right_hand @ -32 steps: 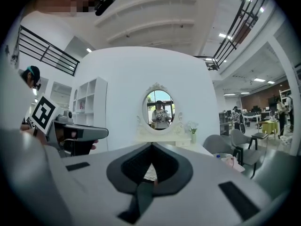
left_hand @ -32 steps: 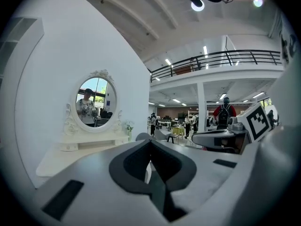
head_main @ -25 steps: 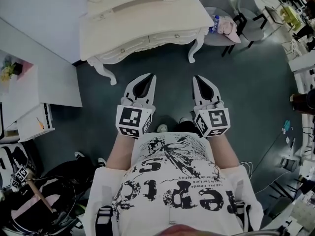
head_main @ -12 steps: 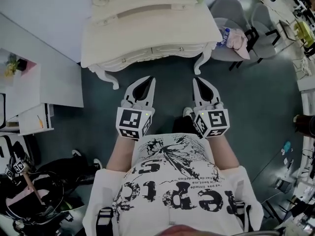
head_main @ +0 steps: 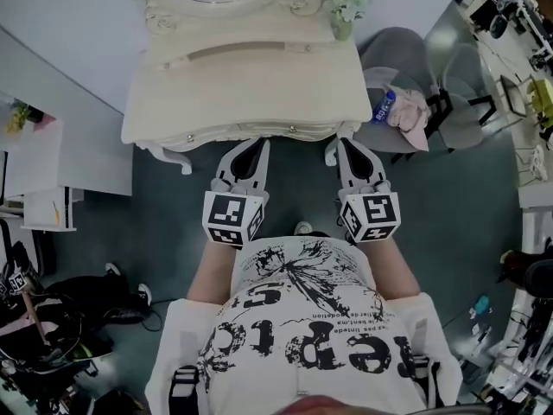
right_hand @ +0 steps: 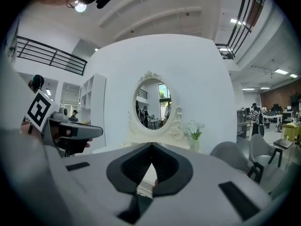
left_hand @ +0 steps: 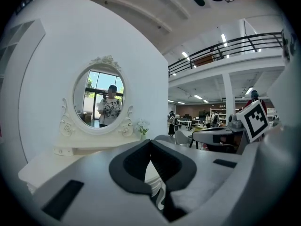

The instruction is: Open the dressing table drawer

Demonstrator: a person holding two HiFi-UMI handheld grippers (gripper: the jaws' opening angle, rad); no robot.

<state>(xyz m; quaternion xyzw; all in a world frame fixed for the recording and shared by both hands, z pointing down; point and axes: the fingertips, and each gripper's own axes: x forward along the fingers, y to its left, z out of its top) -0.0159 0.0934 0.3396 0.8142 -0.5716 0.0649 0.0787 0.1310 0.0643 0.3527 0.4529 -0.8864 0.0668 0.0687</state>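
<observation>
Drawer front [head_main: 289, 131] barely shows under the dressing table [head_main: 242, 85] top; left gripper [head_main: 261, 144] and right gripper [head_main: 343, 143] hover just before it, fingers closed, empty.

Cream, ornately carved dressing table [head_main: 242, 89] standing upright, its small-knobbed front drawer [head_main: 259, 133] fully shut, flush.

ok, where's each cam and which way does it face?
Head view: on the person's head, facing steeply down at the dressing table; shows shirt, left gripper, right gripper.
Left gripper view: on the left gripper, facing forward along its shut fingers at the mirror; right gripper at right edge.
Right gripper view: on the right gripper, same heading; left gripper at left edge.
Shared: mirror in both gripper views.
</observation>
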